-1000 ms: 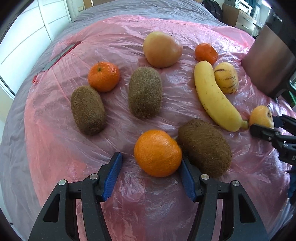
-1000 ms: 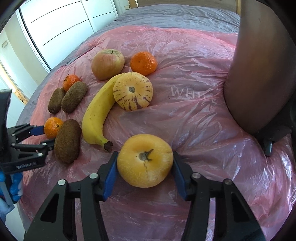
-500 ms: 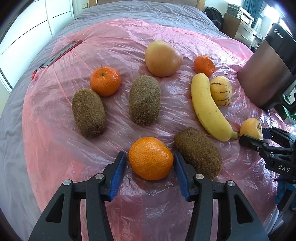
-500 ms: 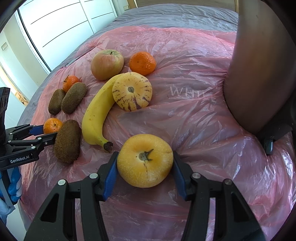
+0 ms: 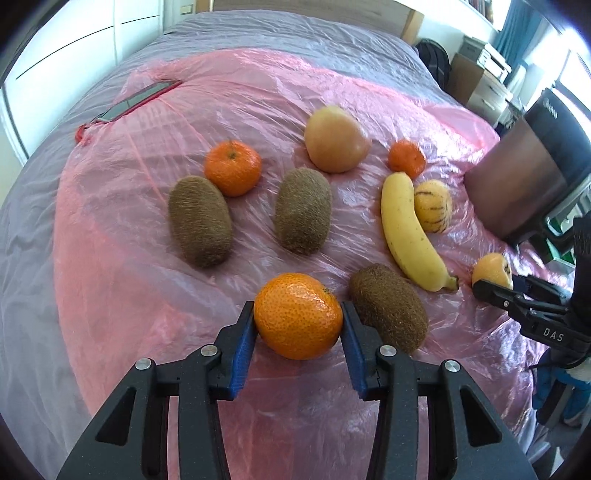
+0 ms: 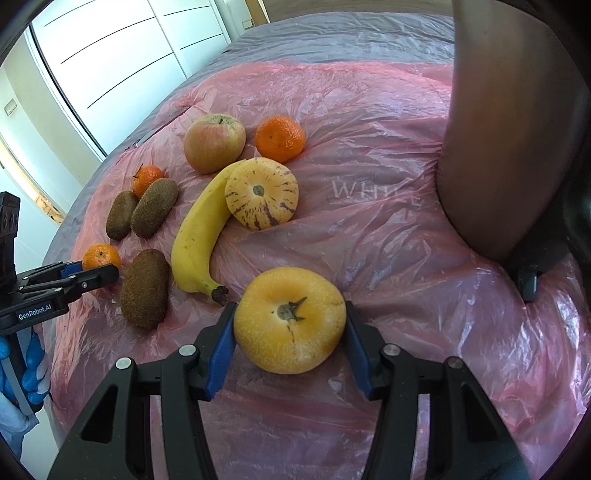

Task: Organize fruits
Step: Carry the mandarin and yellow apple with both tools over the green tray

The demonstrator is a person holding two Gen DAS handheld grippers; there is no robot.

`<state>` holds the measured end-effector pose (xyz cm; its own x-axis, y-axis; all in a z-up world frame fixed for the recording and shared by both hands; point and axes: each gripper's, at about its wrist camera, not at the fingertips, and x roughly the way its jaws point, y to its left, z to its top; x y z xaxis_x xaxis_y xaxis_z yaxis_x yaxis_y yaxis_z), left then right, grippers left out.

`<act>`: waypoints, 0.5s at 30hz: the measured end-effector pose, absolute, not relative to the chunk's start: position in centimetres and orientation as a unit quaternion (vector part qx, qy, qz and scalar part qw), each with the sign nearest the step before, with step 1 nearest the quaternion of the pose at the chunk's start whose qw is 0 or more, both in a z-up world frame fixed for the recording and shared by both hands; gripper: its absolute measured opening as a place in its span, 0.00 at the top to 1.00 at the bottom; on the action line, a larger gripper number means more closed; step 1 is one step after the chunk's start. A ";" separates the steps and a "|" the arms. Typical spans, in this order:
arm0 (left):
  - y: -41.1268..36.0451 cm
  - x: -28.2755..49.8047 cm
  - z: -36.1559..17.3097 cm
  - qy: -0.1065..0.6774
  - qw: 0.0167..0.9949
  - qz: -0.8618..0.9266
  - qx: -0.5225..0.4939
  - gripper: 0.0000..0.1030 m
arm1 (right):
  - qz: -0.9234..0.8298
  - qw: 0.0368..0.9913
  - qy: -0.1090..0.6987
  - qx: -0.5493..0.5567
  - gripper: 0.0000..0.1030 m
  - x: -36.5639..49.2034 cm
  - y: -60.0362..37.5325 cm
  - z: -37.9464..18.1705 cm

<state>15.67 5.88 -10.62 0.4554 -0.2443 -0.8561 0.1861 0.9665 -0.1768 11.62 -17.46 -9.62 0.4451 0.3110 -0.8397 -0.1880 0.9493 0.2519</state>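
Fruits lie on a pink plastic sheet [image 5: 147, 295]. My left gripper [image 5: 298, 325] is shut on an orange tangerine [image 5: 298, 315] and holds it just above the sheet, beside a kiwi [image 5: 388, 306]. My right gripper [image 6: 290, 332] is shut on a yellow round fruit [image 6: 290, 319], near the banana's [image 6: 201, 229] stem. In the left wrist view lie two more kiwis [image 5: 199, 221] [image 5: 303, 210], two tangerines [image 5: 232, 171] [image 5: 406, 158], an apple [image 5: 334, 138], the banana [image 5: 410, 229] and a striped yellow melon [image 5: 433, 206].
A brown metallic appliance [image 6: 517, 129] stands at the sheet's right edge, close to my right gripper. A red-framed flat object [image 5: 136, 99] lies at the far left. Grey bedding [image 5: 295, 33] lies under the sheet. White cupboard doors [image 6: 129, 55] stand at the left.
My left gripper closed on the tangerine and lifted it slightly away from the near kiwi. My right gripper stayed shut on the yellow fruit and rose a little.
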 end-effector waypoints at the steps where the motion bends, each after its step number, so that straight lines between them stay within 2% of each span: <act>1: 6.1 15.6 -10.4 0.504 0.854 -0.124 -0.033 0.62 | 0.147 0.849 0.505 0.060 0.33 11.5 -17.5 -9.5; 15: 6.3 12.2 -6.7 0.488 0.866 -0.105 -0.033 0.63 | 0.149 0.858 0.488 0.063 0.33 7.1 -19.0 -5.7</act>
